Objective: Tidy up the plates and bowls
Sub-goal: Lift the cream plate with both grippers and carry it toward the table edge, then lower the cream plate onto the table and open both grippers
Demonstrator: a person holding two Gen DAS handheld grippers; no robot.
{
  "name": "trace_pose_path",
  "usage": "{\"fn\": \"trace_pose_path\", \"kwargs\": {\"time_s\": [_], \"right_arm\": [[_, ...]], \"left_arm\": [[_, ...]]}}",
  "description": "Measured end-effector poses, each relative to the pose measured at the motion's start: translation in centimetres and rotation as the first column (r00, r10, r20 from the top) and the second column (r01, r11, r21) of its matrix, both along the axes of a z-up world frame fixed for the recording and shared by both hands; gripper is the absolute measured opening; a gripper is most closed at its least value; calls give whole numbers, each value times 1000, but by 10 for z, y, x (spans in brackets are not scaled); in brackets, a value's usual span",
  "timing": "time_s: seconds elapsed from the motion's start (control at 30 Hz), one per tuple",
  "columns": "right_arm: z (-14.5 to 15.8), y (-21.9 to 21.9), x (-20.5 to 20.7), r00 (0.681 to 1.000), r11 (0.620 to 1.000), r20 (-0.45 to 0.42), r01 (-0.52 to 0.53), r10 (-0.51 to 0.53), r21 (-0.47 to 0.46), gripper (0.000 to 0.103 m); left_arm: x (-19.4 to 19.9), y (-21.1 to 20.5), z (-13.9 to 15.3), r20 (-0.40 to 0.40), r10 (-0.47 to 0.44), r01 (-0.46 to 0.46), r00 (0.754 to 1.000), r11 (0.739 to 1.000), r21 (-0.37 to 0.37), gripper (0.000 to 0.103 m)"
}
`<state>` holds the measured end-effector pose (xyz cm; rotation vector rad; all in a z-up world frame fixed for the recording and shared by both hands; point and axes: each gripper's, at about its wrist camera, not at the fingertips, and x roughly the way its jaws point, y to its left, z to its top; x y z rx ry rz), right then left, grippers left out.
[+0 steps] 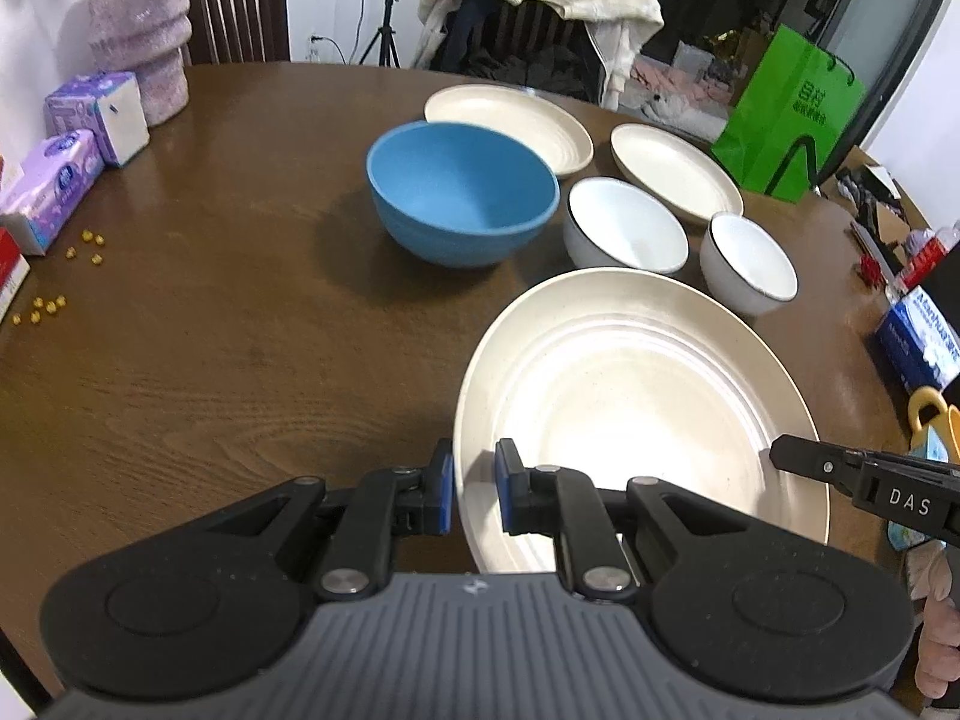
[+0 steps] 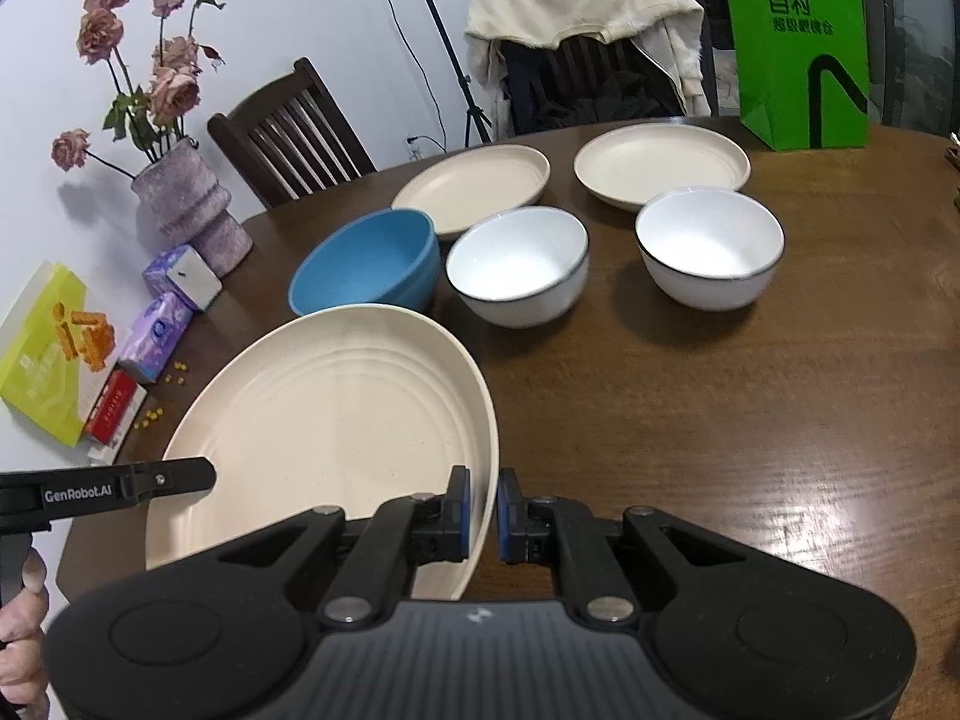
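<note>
Here, a large cream plate (image 1: 630, 396) is held just above the wooden table (image 1: 210, 360), pinched at opposite rims by the left gripper (image 1: 474, 492) and right gripper (image 2: 483, 513). Two matching plates (image 2: 474, 183) lie ahead, beyond the bowls (image 2: 519, 264).

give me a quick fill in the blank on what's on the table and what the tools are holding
1. Both tools, the left tool and the right tool, grip the rim of one large cream ridged ____.
2. The biggest bowl on the round brown wooden table is coloured ____.
3. Beside the blue bowl stand ____ white bowls with dark rims.
4. The bright paper bag at the far table edge is ____.

Missing words: plate; blue; two; green
</note>
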<state>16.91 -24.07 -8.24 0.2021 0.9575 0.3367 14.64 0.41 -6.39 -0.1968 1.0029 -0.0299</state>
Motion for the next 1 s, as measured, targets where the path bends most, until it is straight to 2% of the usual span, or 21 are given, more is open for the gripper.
{"fn": "trace_pose_path", "kwargs": {"time_s": [0.5,1.0], "right_arm": [[-41,-11,-19,999,998,-39,9,-11,-60,9],[-78,-14,-25,997,995,-66,24,-30,-97,9]], "left_arm": [[-7,-12,-49,-69,-23,22,997,1000,-16,14],[-6,-15,-82,-126,-36,33,991,999,-28,14]]}}
